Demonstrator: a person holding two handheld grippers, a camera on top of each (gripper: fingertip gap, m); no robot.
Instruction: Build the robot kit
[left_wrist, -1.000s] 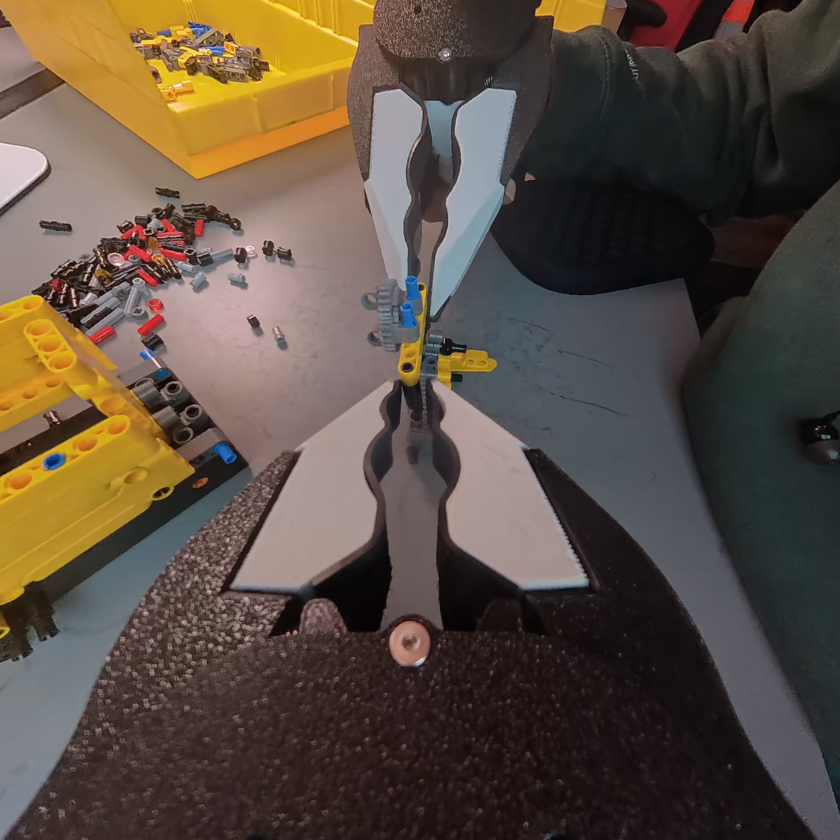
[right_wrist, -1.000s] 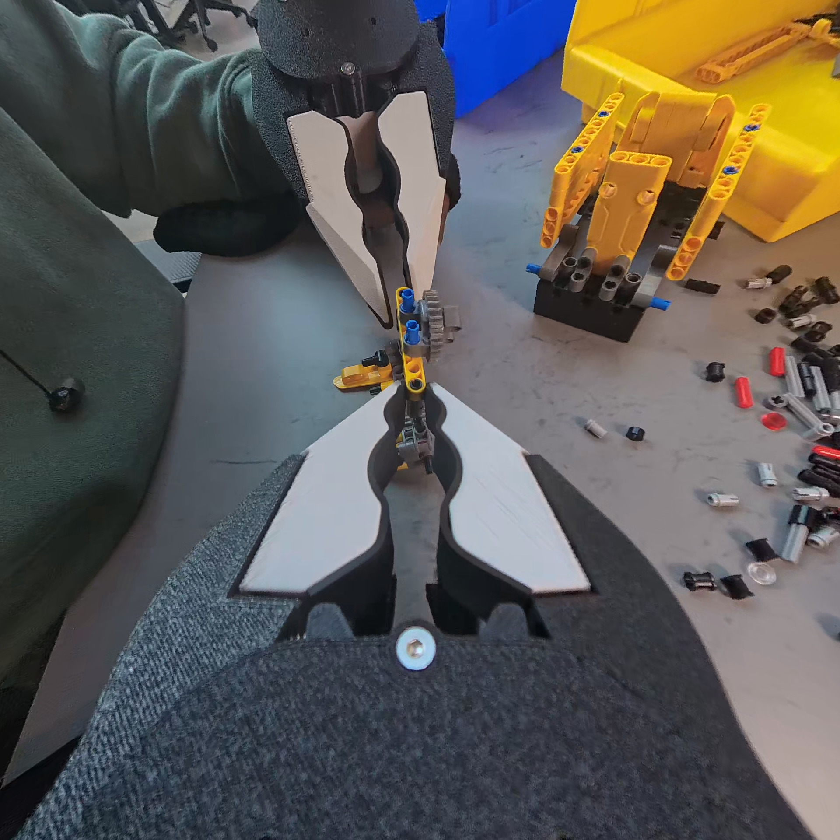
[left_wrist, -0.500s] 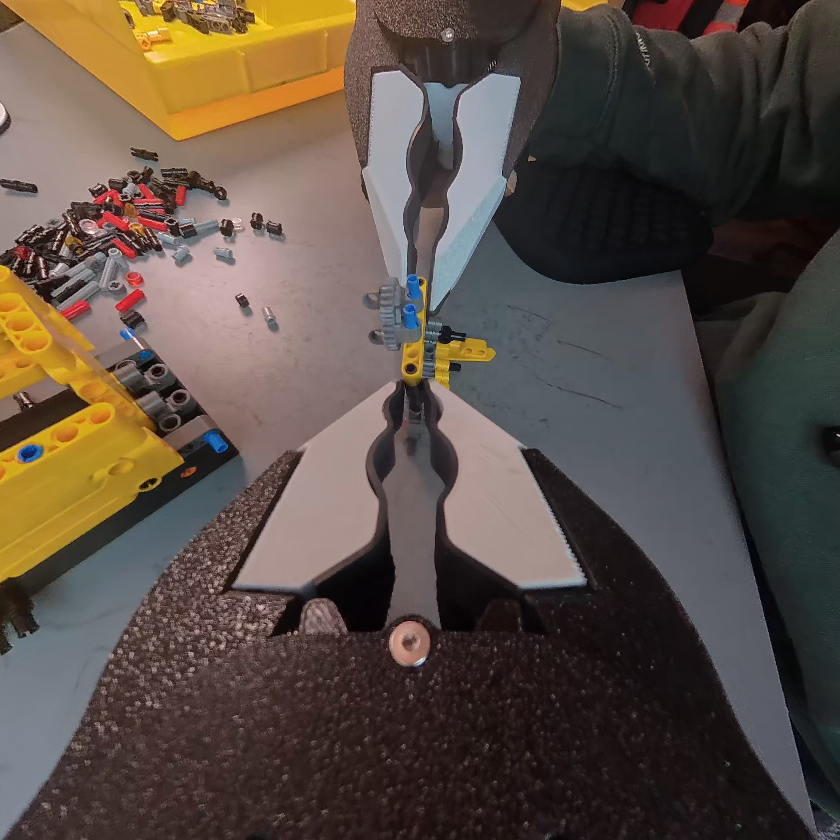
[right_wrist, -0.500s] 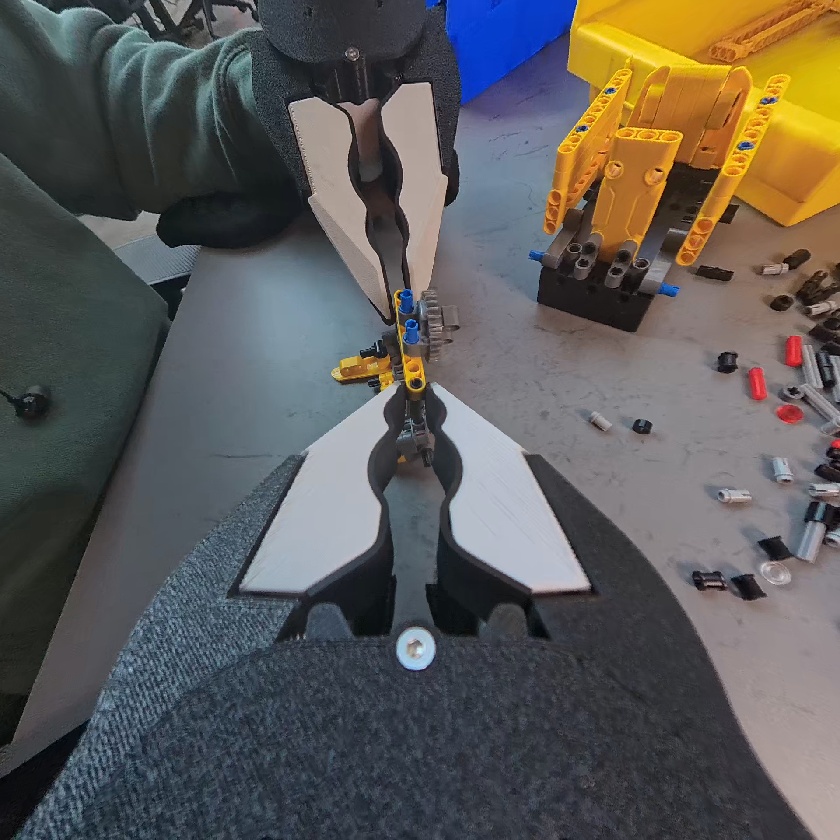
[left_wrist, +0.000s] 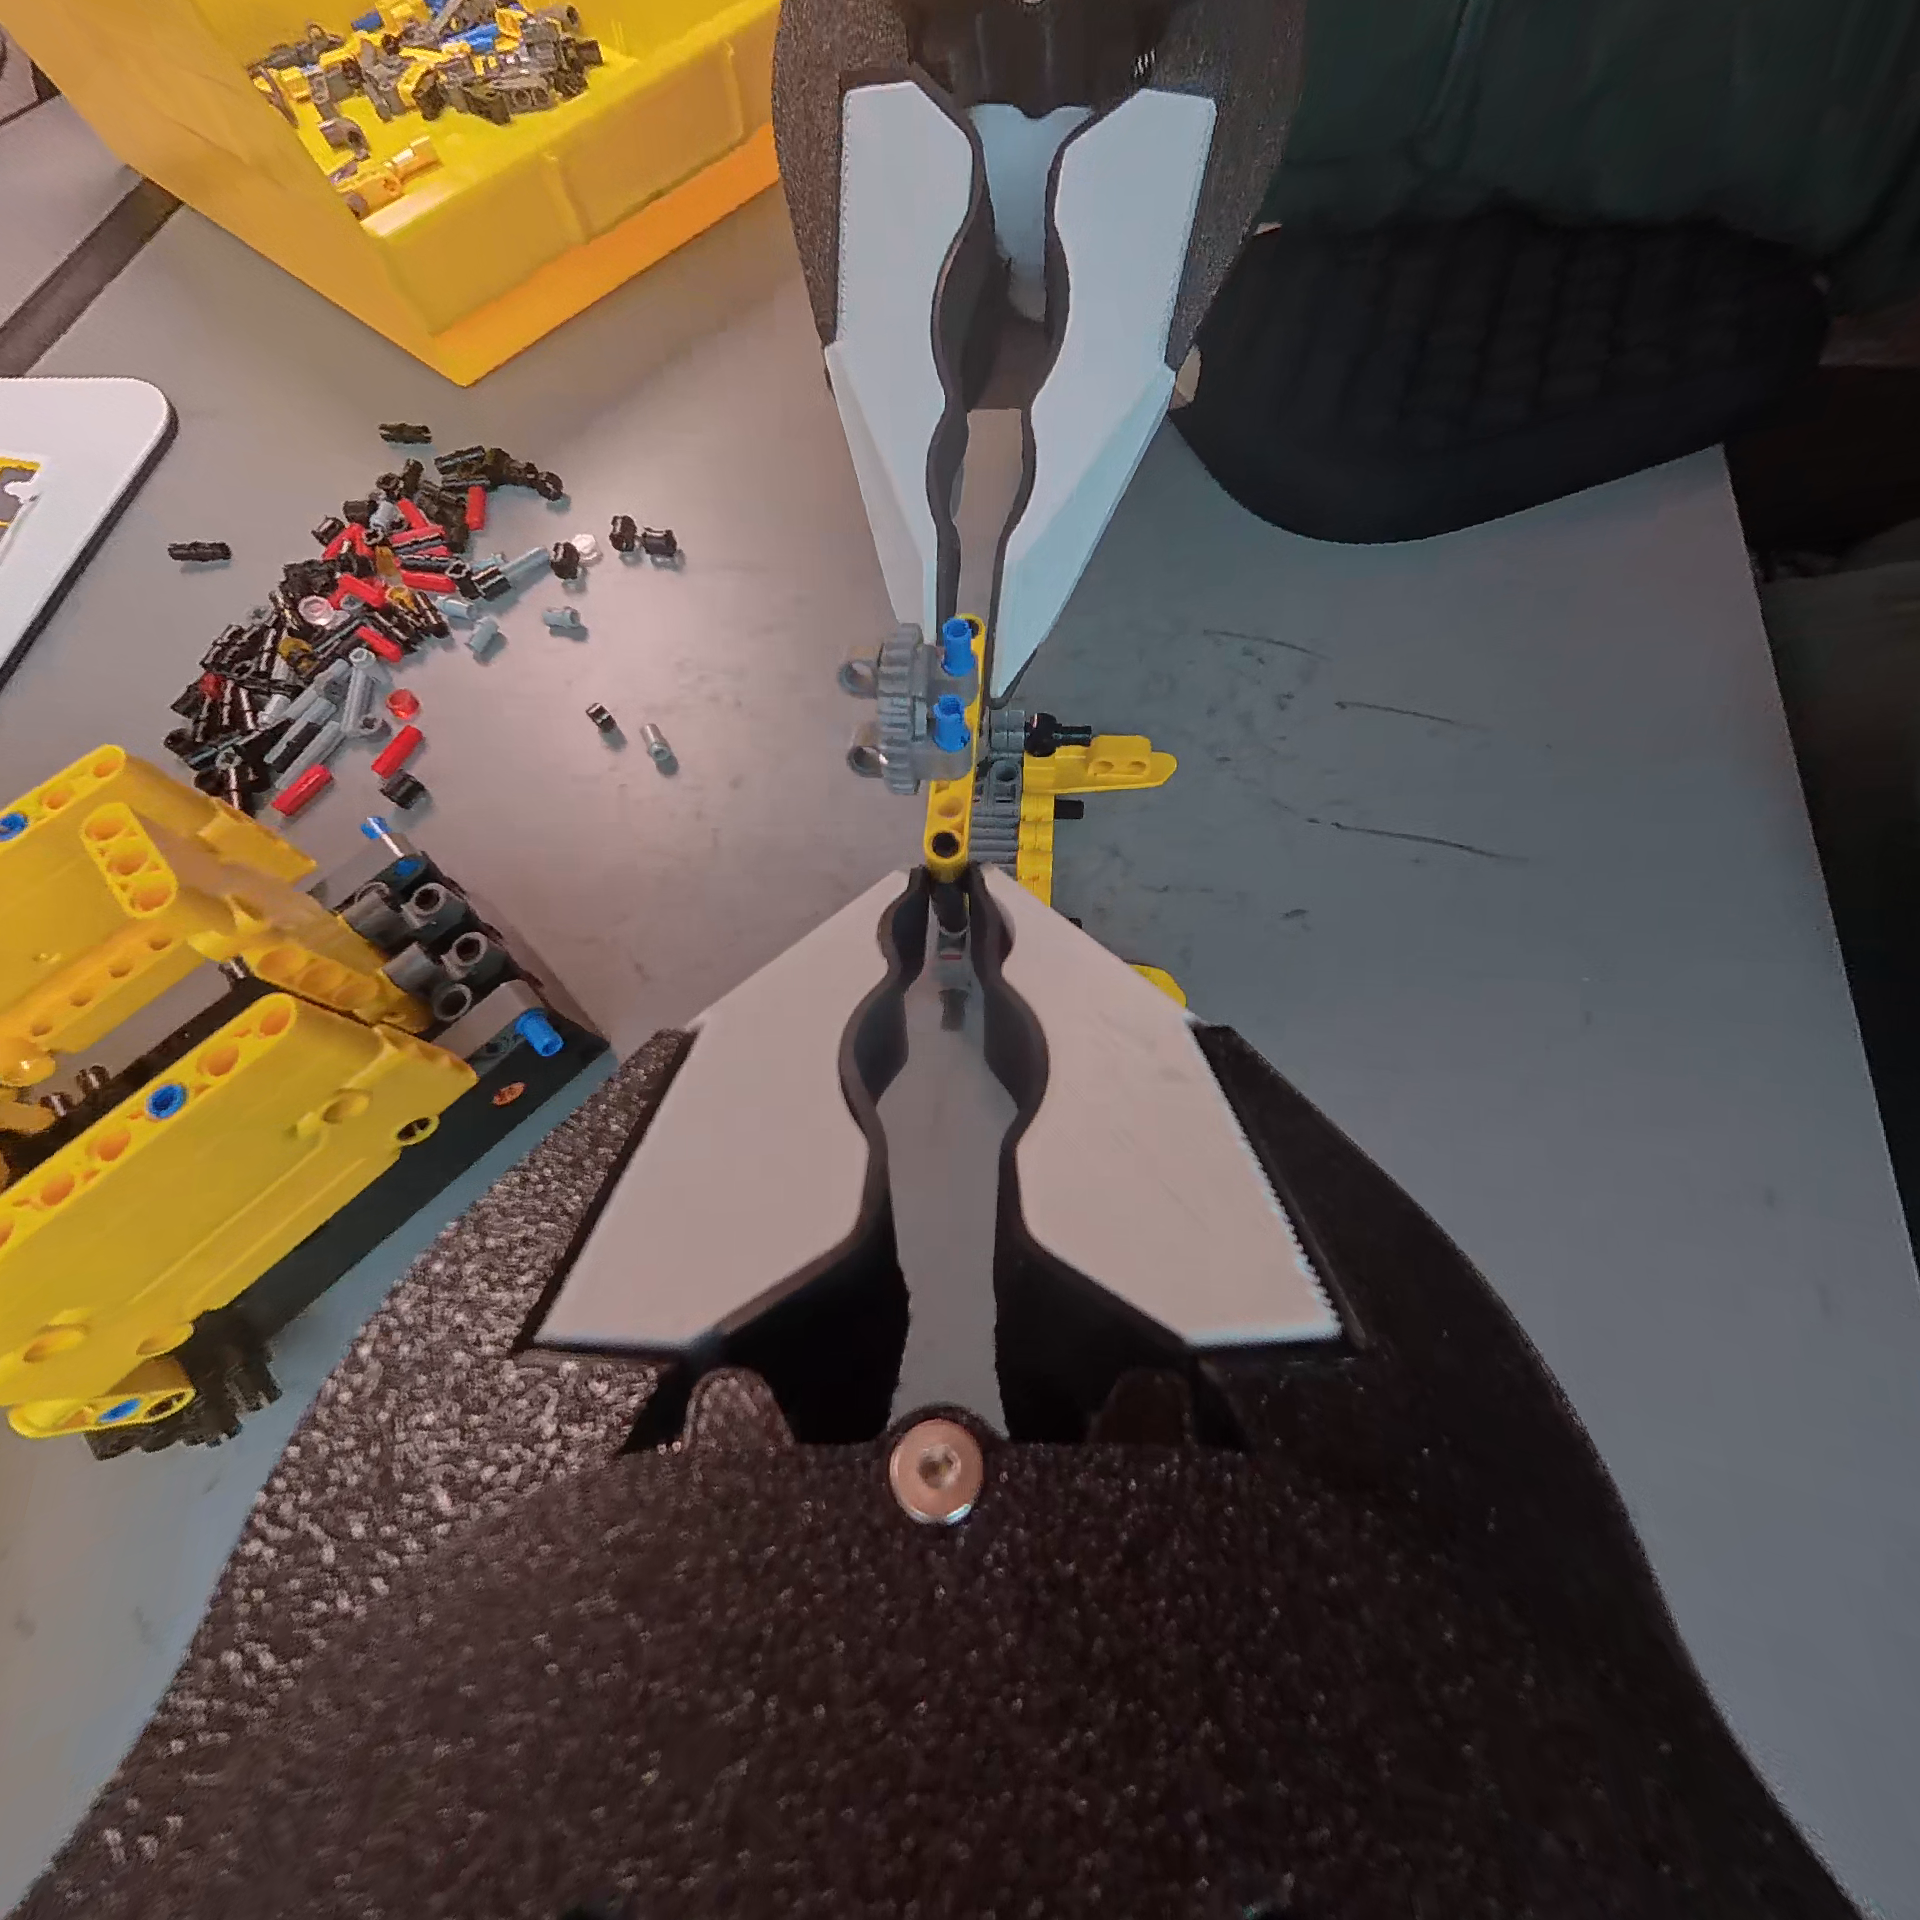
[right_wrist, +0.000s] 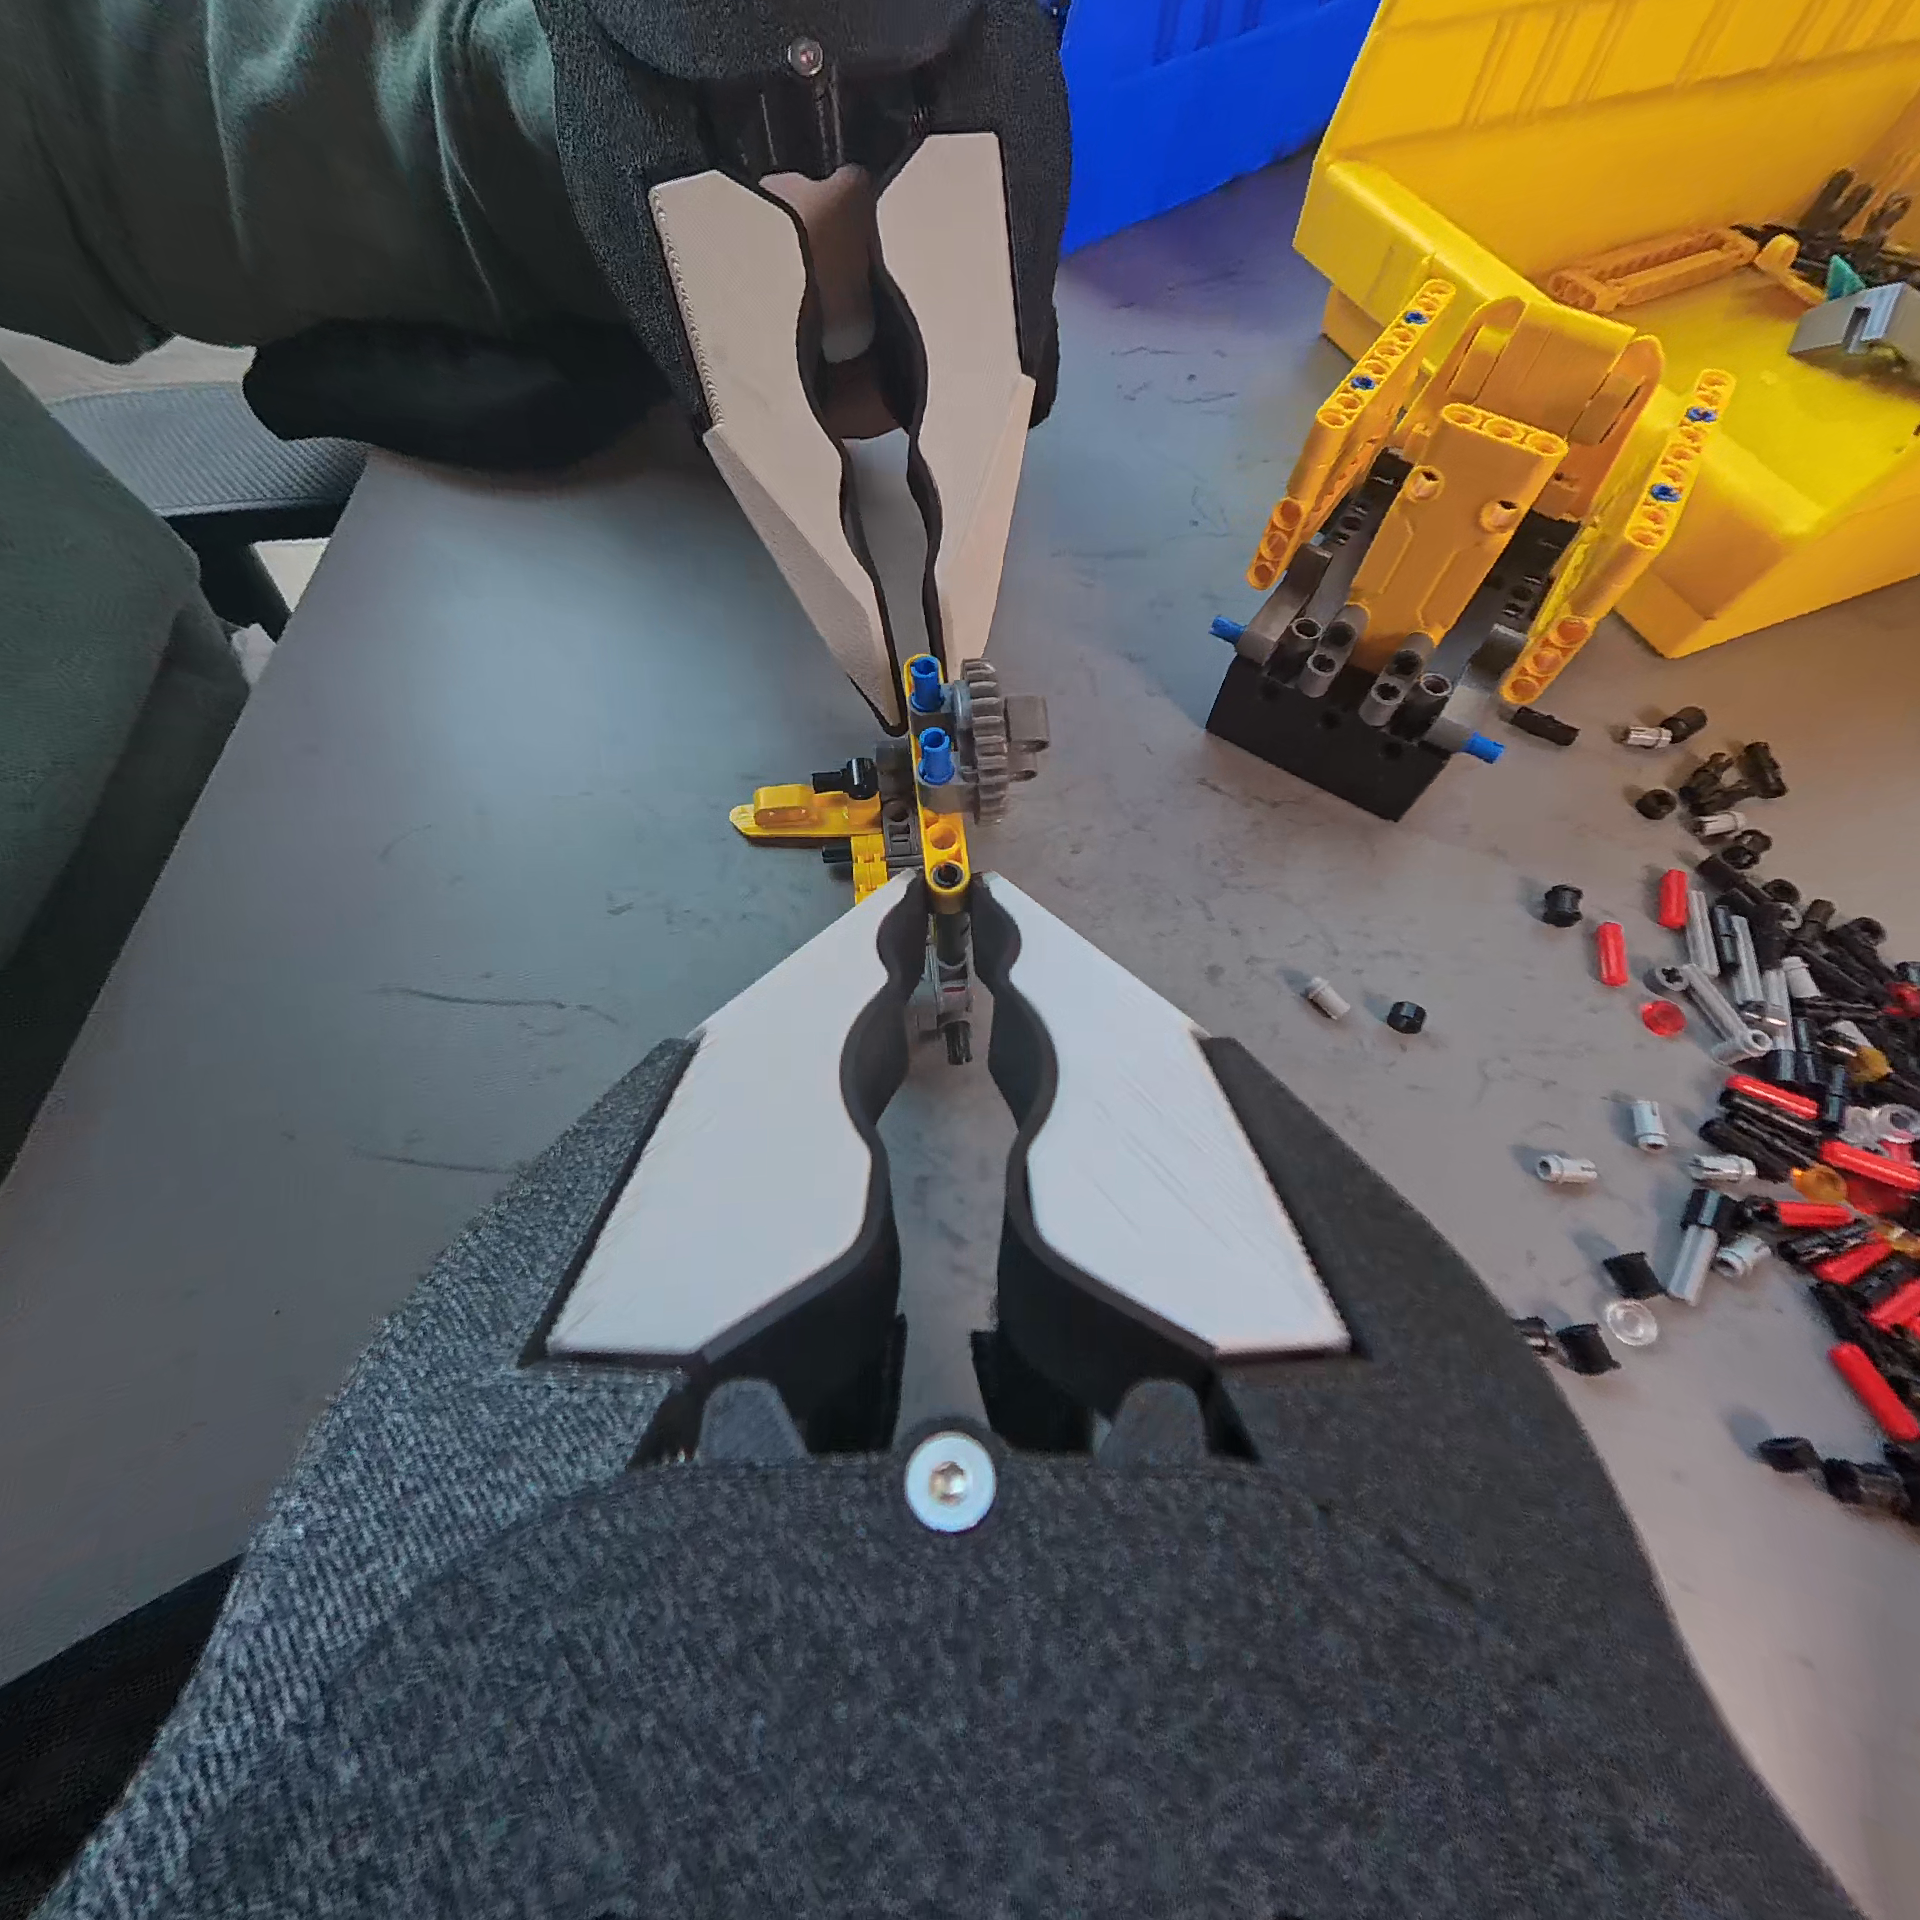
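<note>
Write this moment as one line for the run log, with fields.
left gripper: shut on small brick assembly | right gripper: shut on opposite end | assembly: above grey table | nearby: loose pins, yellow model

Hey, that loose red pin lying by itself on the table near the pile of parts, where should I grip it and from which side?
Grip the red pin across the middle of its round barrel, coming straight down from above. It lies flat on the table with bare surface on both long sides, so the fingers should fit either side. The pile sits just beyond it, so avoid approaching from there.
</note>
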